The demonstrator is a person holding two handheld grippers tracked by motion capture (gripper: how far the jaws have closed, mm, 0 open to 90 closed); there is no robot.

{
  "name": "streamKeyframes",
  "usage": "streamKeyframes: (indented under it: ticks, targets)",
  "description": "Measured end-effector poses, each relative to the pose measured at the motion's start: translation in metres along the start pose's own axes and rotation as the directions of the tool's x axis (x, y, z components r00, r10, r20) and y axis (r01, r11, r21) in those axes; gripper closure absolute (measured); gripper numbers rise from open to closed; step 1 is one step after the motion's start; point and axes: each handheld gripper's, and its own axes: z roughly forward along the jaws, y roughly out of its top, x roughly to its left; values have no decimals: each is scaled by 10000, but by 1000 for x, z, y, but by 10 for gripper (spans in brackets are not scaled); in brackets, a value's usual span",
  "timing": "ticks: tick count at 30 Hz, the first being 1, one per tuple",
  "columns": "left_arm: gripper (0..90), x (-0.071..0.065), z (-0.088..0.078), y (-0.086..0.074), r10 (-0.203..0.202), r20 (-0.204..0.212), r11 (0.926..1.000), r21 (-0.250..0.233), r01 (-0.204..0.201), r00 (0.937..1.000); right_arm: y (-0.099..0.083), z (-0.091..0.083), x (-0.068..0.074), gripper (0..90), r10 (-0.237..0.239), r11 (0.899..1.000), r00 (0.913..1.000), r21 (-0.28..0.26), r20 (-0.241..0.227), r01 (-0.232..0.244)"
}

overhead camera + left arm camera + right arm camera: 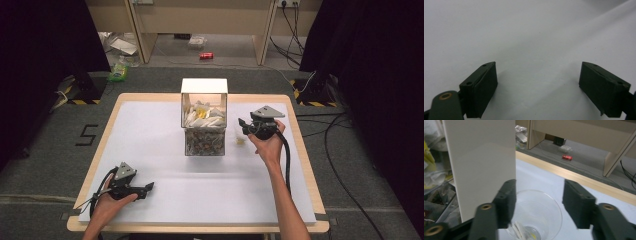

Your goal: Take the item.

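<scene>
Just right of the two-tier organiser box [204, 125] stands the clear plastic cup [536, 215], and that's where the action is: it sits on the white table sheet [150, 140] close against the box's white side wall [481, 165], with what looks like a small sachet or two at its bottom, though through the plastic I can't say for certain. The right gripper [538, 202] hovers directly over it, jaws parted to about the width of the rim, one on either side, gripping nothing. Here's the worry: the cup is light and thin, so if a jaw drops onto the rim rather than clearing it, the cup could tip or skid away from the box and spill its contents. The near jaw is also tight to that white wall, and a nudge there could knock the box or jam the gripper. Well away from the box, toward the near-left corner, the left gripper [537, 87] rests low over bare sheet, jaws wide and empty.
</scene>
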Motion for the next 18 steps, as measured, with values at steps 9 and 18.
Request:
streamKeyframes:
  ticks: [9,18]
  targets:
    - [146,0,0,0,9,-15,10000,9,-9,10000,3,-4,-2,264,373,9991,9990,205,264,-378]
    - [146,0,0,0,-41,30,10000,-19,41,10000,3,-10,2,210,506,9980,9984,361,257,-515]
